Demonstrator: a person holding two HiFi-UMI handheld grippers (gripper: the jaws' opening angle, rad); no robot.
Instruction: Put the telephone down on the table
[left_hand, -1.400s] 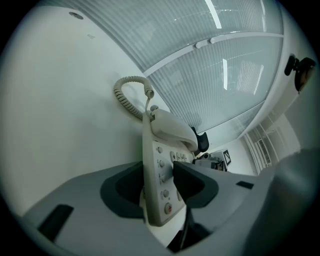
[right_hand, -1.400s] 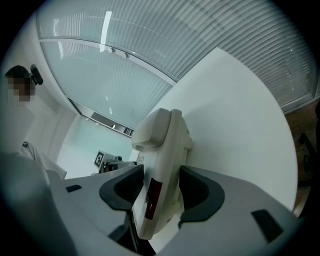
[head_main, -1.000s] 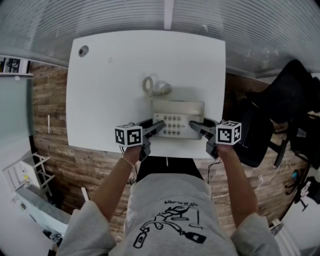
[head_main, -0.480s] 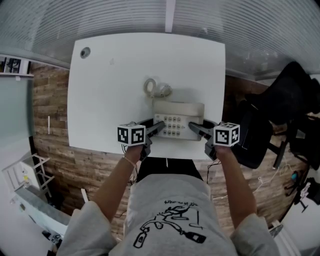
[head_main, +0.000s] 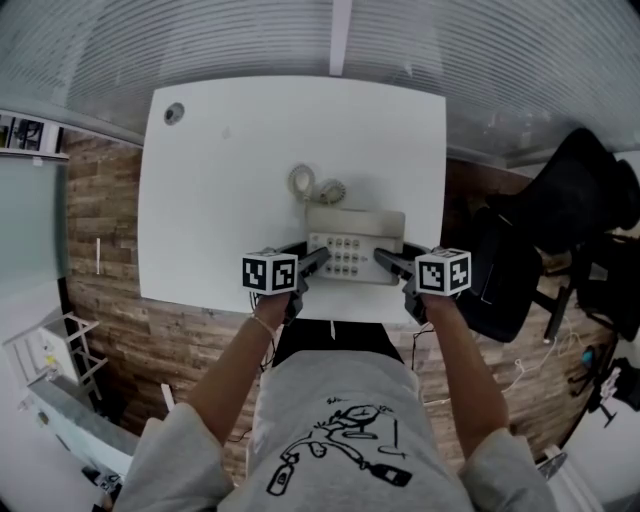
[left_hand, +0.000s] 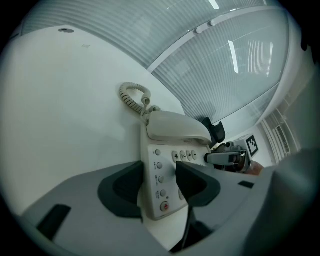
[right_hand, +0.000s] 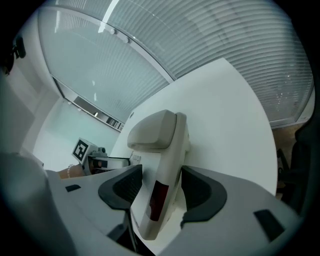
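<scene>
Head view, looking steeply down: a person in a grey printed T-shirt stands at the near edge of a white worktop, holding a gripper in each hand. A cream desk telephone sits close to that near edge, right of the middle, with its keypad toward the person and its handset lying across the far side. A coiled cord is bunched on the worktop just behind the telephone. A small round hole marks the far left corner of the worktop. A black chair stands on the wood floor to the right.

The left gripper reaches in to the telephone's left side and the right gripper to its right side, each carrying a cube with square markers near the hand.

Left gripper view: the two dark jaws are closed onto the telephone's left edge, one against the outer side and the other pressed on the panel beside a column of small buttons. The other gripper shows beyond the keypad.

Right gripper view: the jaws are closed against the telephone's right end, one on each face, with a dark red patch on the casing between them. The handset rises above the jaws.

No view shows clearly whether the telephone's base rests on the worktop or hangs just above it.
</scene>
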